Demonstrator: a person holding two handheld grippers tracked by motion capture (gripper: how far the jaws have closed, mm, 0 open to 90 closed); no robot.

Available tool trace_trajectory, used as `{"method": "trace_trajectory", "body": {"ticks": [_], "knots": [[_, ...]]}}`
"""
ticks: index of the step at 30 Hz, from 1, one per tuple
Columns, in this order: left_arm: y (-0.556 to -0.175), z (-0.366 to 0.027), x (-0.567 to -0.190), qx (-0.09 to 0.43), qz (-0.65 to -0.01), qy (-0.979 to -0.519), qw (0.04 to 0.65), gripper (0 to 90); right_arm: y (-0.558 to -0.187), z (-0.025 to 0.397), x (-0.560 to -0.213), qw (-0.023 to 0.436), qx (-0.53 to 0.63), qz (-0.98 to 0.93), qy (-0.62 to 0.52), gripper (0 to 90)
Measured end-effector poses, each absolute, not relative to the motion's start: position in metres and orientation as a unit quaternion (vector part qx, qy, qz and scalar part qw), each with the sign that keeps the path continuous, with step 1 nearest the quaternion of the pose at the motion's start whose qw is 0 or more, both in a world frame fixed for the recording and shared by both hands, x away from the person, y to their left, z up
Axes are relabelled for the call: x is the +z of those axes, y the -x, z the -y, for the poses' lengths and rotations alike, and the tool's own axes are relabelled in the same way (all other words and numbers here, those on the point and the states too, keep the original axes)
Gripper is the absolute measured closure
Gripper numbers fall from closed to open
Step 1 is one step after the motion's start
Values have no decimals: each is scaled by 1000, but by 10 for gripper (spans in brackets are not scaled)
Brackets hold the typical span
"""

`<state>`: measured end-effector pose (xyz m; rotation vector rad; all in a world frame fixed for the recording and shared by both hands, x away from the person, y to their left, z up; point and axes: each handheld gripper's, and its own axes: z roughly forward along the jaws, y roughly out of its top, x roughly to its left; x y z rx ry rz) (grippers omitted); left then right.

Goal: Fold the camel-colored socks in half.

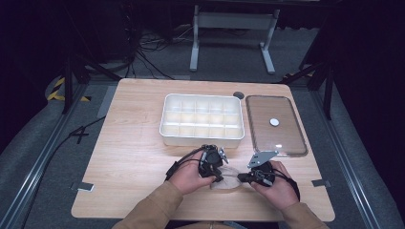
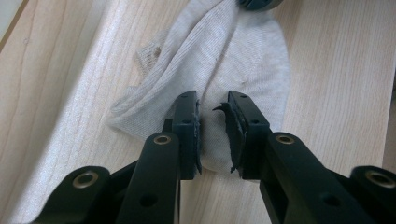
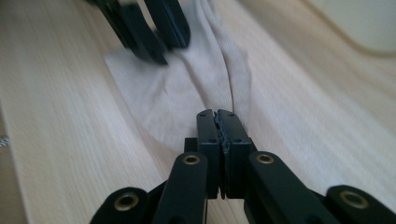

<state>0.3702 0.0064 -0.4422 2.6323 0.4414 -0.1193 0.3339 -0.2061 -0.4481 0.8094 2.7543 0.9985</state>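
Note:
A pale beige sock [image 1: 229,181] lies crumpled on the wooden table near its front edge, between both hands. My left gripper [image 1: 219,177] is open, its jaws standing apart just over the sock's [image 2: 224,56] near end, with cloth showing in the gap [image 2: 212,100]. My right gripper [image 1: 240,178] is shut on a raised fold of the sock [image 3: 187,88], the ridge of cloth running straight into its closed tips [image 3: 216,114]. The left gripper [image 3: 149,32] shows blurred at the far end of the sock in the right gripper view.
A white compartment tray [image 1: 202,140] stands behind the hands at mid-table. To its right lies a clear lid [image 1: 267,107] with a small white disc [image 1: 274,122] on it. A dark round grommet [image 1: 238,95] sits near the table's back edge.

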Motion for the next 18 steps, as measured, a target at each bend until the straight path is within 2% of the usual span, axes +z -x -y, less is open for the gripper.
{"method": "trace_trajectory", "body": {"ticks": [5, 11, 18], "knots": [[-368, -7, -443, -44, -168, -956, 236, 734, -333, 192, -438, 67, 369, -895, -243, 895], [-368, -8, -443, -39, -162, -956, 240, 732, -343, 179, -451, 73, 374, -892, -244, 896], [-368, -8, -444, -43, -164, -955, 243, 731, -353, 189, -464, 87, 364, -886, -273, 899]]}}
